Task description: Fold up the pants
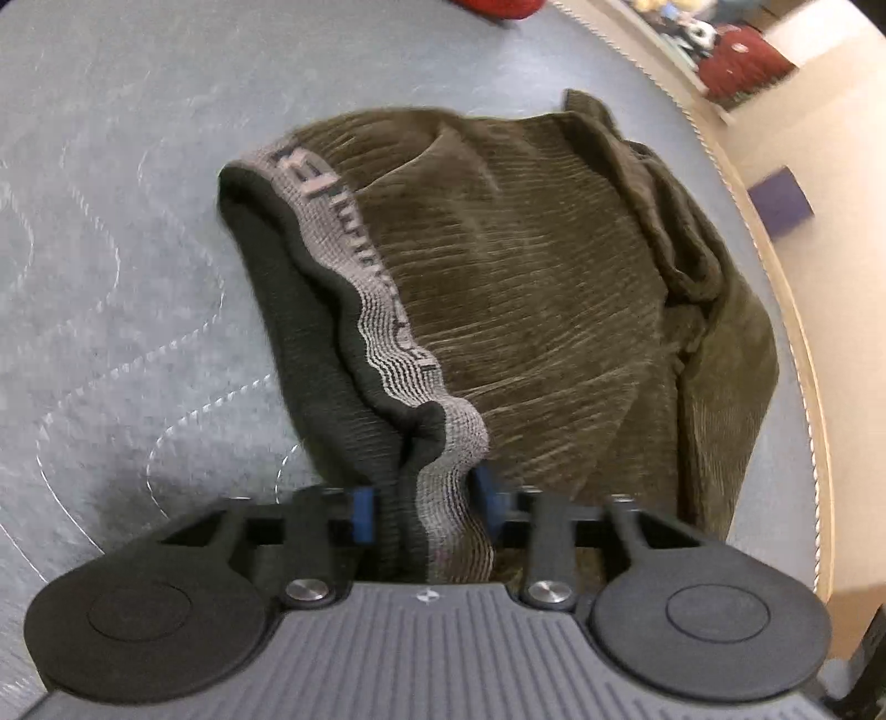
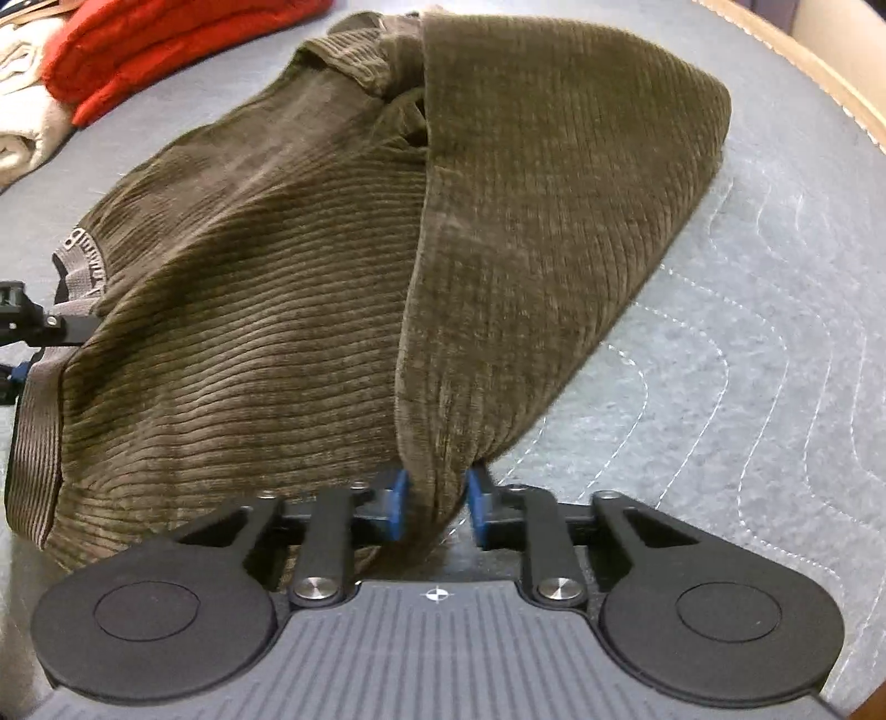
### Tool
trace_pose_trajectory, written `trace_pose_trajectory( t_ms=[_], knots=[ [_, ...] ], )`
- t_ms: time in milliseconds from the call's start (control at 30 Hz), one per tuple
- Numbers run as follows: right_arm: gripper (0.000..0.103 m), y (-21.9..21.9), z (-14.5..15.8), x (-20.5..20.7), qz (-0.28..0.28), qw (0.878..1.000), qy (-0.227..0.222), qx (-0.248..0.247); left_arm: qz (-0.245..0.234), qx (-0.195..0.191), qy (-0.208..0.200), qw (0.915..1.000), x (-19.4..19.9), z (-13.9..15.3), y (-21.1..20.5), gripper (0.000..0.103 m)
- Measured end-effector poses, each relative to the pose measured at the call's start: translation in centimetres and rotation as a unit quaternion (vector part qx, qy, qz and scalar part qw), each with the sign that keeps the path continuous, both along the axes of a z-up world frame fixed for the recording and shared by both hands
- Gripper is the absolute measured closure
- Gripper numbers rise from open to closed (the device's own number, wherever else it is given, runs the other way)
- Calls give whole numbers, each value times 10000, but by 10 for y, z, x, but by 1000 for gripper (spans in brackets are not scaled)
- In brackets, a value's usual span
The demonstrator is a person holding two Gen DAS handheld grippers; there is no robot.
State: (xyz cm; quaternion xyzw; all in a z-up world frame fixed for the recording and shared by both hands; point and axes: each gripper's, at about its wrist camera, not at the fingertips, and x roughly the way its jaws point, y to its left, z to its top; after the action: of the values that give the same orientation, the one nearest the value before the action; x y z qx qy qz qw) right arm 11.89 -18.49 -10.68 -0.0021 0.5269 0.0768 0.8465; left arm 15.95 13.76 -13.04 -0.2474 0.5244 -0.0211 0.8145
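Olive-brown corduroy pants (image 1: pixel 526 288) lie bunched on a grey quilted mat (image 1: pixel 111 277). Their grey elastic waistband (image 1: pixel 382 332) with dark lettering runs down into my left gripper (image 1: pixel 423 504), which is shut on the waistband between its blue pads. In the right wrist view the pants (image 2: pixel 266 310) rise as a lifted fold. My right gripper (image 2: pixel 437 504) is shut on a hanging fold of the corduroy. The left gripper (image 2: pixel 22 327) shows at the left edge of that view, holding the waistband (image 2: pixel 39 410).
Folded red cloth (image 2: pixel 166 39) and a cream garment (image 2: pixel 22 111) lie at the far left of the mat. The mat's tan piped edge (image 1: pixel 775 288) runs along the right. Beyond it are a shelf with red items (image 1: pixel 742 61) and a purple box (image 1: pixel 781 202).
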Motion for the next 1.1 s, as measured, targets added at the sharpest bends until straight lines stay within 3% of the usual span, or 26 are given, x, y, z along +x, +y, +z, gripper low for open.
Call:
trace_pose_trajectory(
  t_ms=[267,400,500,633,733,767,833,933,1100],
  knots=[
    [89,16,54,-38,745,9935,-860,-10,-83,222,-911,9956,-34,64,19,84],
    [90,43,71,-73,1632,9813,-1006,174,82,399,-919,9949,-62,85,51,85],
    [90,68,78,-103,2481,9631,-948,423,244,557,-768,9952,-92,93,83,85],
    [90,105,82,-145,3705,9233,-818,595,527,524,-387,9965,-135,94,135,86],
    [89,126,78,-167,4202,9037,-743,365,550,400,-62,9977,-155,85,157,84],
    [88,130,75,-168,4205,9044,-666,280,556,418,41,9976,-159,83,160,81],
    [83,131,73,-163,4114,9104,-405,167,586,847,173,9945,-162,86,161,81],
    [82,124,80,-149,3960,9176,-114,333,674,1339,-33,9887,-165,102,162,65],
    [76,105,101,-127,3442,9356,-403,676,770,1194,-367,9892,-159,126,146,62]
  ],
)
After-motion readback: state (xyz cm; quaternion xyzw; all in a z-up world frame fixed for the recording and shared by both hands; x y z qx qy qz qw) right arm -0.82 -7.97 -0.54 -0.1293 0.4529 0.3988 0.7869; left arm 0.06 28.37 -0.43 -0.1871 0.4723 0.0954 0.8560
